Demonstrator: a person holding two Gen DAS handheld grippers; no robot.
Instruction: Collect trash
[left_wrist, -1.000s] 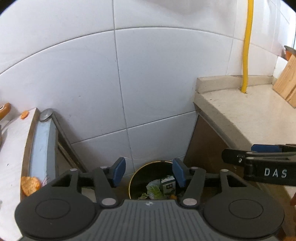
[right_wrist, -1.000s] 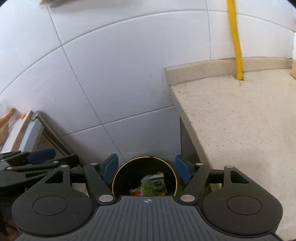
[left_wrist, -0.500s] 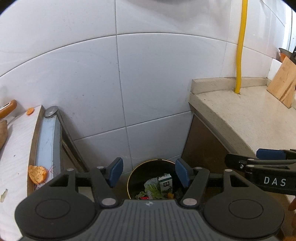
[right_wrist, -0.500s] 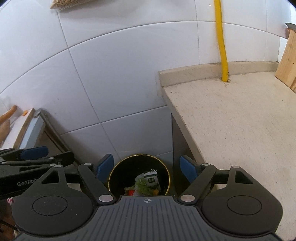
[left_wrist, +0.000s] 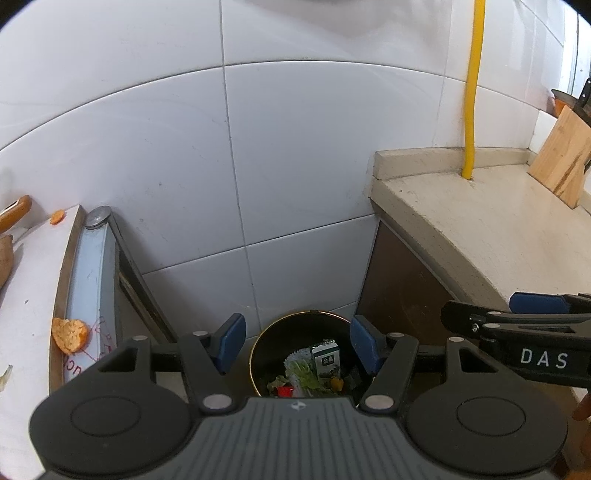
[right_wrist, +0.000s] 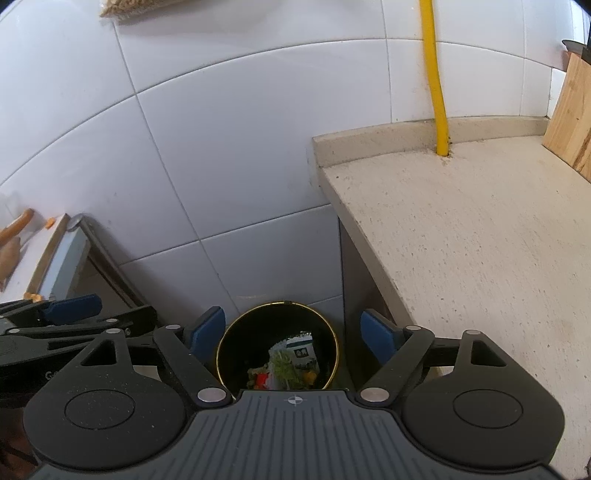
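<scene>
Both grippers hang side by side above a round black waste bin with a thin gold rim (left_wrist: 301, 343), which stands on the floor against the glossy white tiled wall (left_wrist: 295, 177), in the gap between a speckled beige stone counter (right_wrist: 480, 240) and a white-topped table with a wooden edge (left_wrist: 33, 295).

Left gripper (left_wrist: 297, 341): matte black linkage arms, ribbed grey housing, blue rubber pads. Its jaws have just been opening and stand moderately apart with nothing between them; the bin mouth shows through the gap.

Right gripper (right_wrist: 293, 334): same construction. Its jaws have just been opening and stand wide, nothing between them, the bin framed in the gap. Its black side arm, lettered in white, also enters the left wrist view at the right edge.

Trash location: inside the bin lie a small white-and-green rectangular carton (left_wrist: 325, 359), crumpled green leafy scraps (right_wrist: 284, 371), a small red fragment (right_wrist: 261, 379) and an orange fragment (left_wrist: 336, 383). A rough, curled piece of orange peel (left_wrist: 69, 334) lies at the near edge of the table top; a smaller orange scrap (left_wrist: 56, 217) lies at its far end.

A smooth yellow pipe (left_wrist: 472, 96) runs vertically down the wall into the counter. An angled pale wooden knife block (left_wrist: 563, 155) stands at the counter's far right.
</scene>
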